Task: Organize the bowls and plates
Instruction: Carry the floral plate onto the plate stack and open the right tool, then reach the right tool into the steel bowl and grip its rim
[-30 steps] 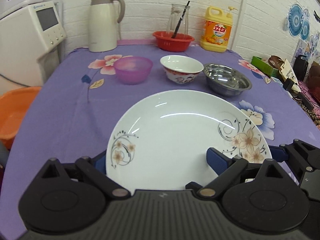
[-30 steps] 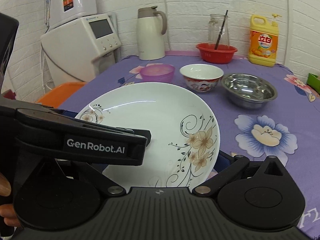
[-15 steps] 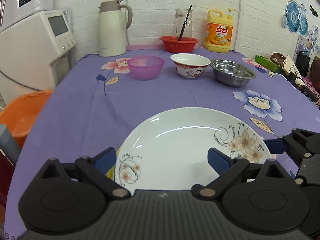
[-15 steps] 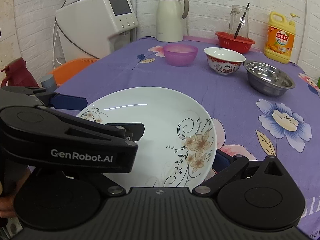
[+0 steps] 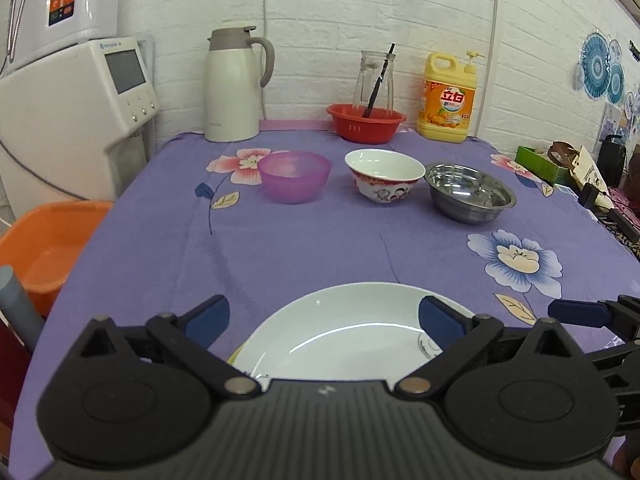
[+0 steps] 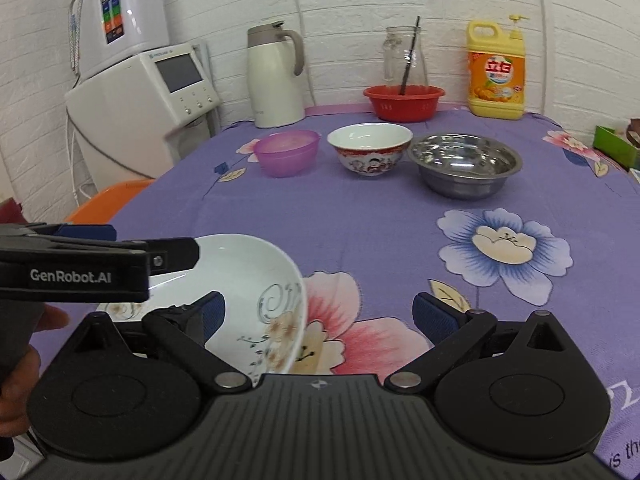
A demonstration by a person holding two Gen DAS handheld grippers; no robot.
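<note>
A white plate with a flower pattern (image 5: 352, 332) lies on the purple tablecloth near the front edge; it also shows in the right wrist view (image 6: 256, 280). My left gripper (image 5: 320, 316) is open above the plate's near rim, holding nothing. My right gripper (image 6: 320, 316) is open just right of the plate, also empty. Three bowls stand in a row farther back: a purple plastic bowl (image 5: 295, 175), a white and red ceramic bowl (image 5: 384, 175) and a steel bowl (image 5: 470, 196).
At the back wall stand a white kettle (image 5: 234, 86), a red basket (image 5: 366, 120) with a glass jar and a yellow detergent bottle (image 5: 447, 100). A white appliance (image 5: 76, 120) and an orange basin (image 5: 44, 252) are left of the table. Clutter lies at the right edge.
Both grippers have pulled back toward the front edge and opened. The plate, held between them before, now lies on the cloth, released.
</note>
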